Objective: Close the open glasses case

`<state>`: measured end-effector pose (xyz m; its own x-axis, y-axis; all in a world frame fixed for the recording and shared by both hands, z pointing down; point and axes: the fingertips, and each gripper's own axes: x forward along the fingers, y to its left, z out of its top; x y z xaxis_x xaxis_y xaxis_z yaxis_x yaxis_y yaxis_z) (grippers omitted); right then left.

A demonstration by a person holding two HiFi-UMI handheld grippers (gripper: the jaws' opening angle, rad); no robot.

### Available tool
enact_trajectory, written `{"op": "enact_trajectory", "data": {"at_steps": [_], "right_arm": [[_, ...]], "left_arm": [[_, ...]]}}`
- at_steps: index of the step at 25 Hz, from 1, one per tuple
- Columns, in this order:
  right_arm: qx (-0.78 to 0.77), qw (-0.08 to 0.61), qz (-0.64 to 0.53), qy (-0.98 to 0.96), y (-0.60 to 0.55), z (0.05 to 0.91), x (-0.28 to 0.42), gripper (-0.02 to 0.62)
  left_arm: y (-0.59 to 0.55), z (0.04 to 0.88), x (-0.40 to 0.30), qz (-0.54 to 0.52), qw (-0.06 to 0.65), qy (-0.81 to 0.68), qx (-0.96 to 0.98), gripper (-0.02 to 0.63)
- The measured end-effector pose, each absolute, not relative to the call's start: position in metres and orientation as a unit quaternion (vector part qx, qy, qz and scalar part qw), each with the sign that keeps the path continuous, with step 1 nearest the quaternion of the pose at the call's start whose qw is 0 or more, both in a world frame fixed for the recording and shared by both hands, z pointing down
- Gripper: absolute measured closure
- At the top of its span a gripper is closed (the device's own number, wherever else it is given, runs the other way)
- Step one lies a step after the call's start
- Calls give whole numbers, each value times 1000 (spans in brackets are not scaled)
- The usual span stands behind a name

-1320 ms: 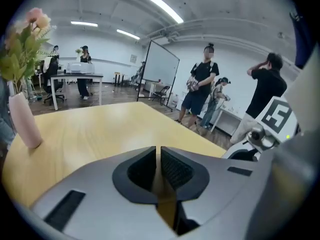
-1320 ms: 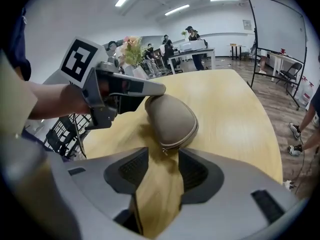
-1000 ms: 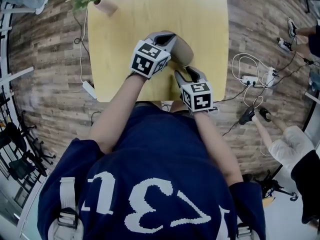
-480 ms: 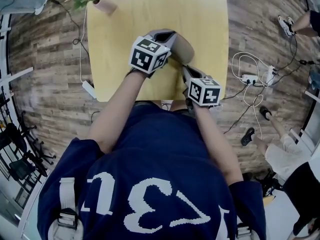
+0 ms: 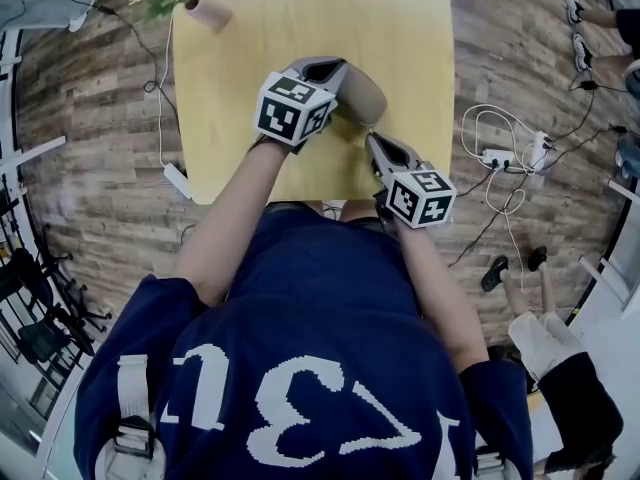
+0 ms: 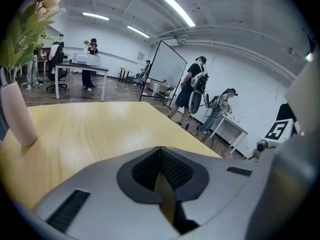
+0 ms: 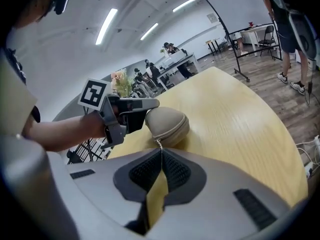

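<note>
Right gripper [image 7: 161,151] at the zip end of the glasses case [image 7: 167,124].
The gripper was shut, its tips apparently pinching the zipper pull [image 7: 159,143]. The case lay straight ahead, end-on, toward the table's [image 7: 240,119] near edge. The left gripper [image 7: 153,103], shut and empty, lay along the case's left side.

On yellow table [image 5: 240,158]: tan domed glasses case [image 5: 362,96], flanked by left gripper [image 5: 330,69] at its left and right gripper [image 5: 372,140] at its near edge.
</note>
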<state>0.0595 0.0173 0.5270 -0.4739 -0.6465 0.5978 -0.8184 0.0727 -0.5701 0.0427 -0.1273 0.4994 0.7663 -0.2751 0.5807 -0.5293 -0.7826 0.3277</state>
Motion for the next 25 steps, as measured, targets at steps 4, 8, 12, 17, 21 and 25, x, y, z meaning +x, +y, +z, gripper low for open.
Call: {"op": "enact_trajectory", "data": {"at_steps": [4,8,12,17,21,25], "right_arm": [[495,44,461,-735,13,522,59,566],[484,18,468,-739,12,521,57,565],[486,1,483,-728,10,521,58,549],[494,40,478,-725,13,527,61,569],[484,101,460,-737,19,535,61,569],[474,148,447,-744,21,544,56,569]], "left_arm": [[-129,499,42,261,242,-221,908,592],[-129,500,42,264,238,-222,908,592],[-127,500,43,266,230,-226,908,592],[-120,498,42,284,184,-216,916,592],[-100,487,52,268,171,-177,932,592],[-98,495,63,262,198,-168,930,592]]}}
